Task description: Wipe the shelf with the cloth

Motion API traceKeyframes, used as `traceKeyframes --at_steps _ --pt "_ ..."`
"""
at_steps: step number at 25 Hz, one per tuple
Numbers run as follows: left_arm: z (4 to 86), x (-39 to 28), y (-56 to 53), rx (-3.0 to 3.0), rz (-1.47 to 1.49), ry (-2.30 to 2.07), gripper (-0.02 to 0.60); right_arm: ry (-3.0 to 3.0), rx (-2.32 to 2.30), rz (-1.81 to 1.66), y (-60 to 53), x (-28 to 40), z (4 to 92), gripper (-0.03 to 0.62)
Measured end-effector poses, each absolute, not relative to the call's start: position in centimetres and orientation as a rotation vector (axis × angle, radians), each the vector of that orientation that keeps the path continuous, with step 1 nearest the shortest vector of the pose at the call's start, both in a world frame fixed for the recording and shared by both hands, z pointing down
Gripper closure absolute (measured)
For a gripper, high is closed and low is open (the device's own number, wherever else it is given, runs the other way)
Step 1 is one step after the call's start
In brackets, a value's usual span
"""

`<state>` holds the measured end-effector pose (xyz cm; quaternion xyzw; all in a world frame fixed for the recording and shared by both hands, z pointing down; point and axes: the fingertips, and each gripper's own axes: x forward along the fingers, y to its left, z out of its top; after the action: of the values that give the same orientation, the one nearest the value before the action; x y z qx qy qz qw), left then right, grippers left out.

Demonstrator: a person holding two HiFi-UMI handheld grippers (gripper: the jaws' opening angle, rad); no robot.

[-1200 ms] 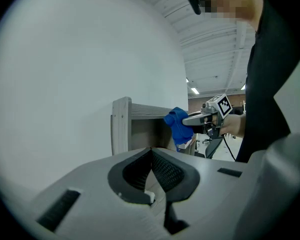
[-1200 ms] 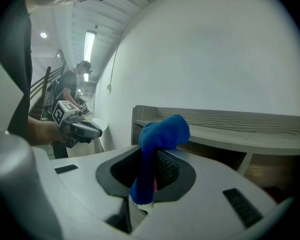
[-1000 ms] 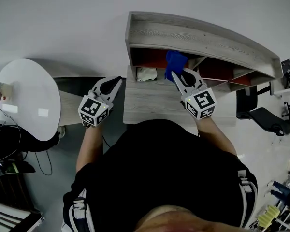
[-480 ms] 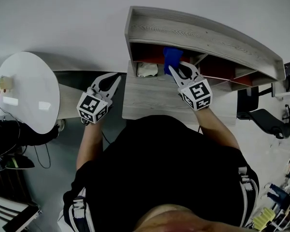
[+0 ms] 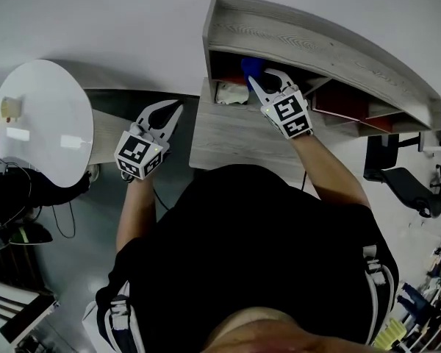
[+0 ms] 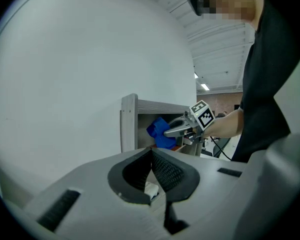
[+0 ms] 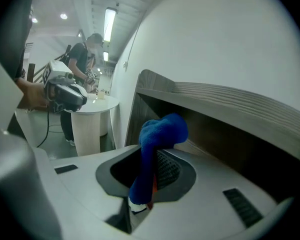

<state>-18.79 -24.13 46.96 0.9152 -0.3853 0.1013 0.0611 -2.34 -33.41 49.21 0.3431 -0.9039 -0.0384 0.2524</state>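
Observation:
A grey wooden shelf (image 5: 316, 43) with a red-brown inside stands against the white wall, above a grey desk top (image 5: 235, 142). My right gripper (image 5: 267, 79) reaches into the shelf's left opening, shut on a blue cloth (image 5: 251, 68). In the right gripper view the blue cloth (image 7: 157, 134) bulges up out of the right gripper (image 7: 146, 179), just under the shelf's top board (image 7: 215, 99). My left gripper (image 5: 173, 112) hangs shut and empty off the desk's left edge. From the left gripper (image 6: 157, 184) I see the blue cloth (image 6: 160, 132) at the shelf (image 6: 155, 106).
A crumpled white thing (image 5: 228, 93) lies at the back of the desk under the shelf. A round white table (image 5: 37, 138) with small items stands at the left. A black chair (image 5: 404, 179) is at the right. A person (image 7: 85, 59) stands far off.
My right gripper has moved forward and to the left, carrying the blue cloth deeper into the shelf opening. The left gripper has stayed about where it was.

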Motion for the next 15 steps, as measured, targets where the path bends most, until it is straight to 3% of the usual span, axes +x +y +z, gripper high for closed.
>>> traceKeyframes --at_steps 15 --pt "48.1 -20.0 -23.2 2.723 0.370 -1.177 0.565 -2.115 0.614 -0.531 -39.3 -7.5 55.1 0.537"
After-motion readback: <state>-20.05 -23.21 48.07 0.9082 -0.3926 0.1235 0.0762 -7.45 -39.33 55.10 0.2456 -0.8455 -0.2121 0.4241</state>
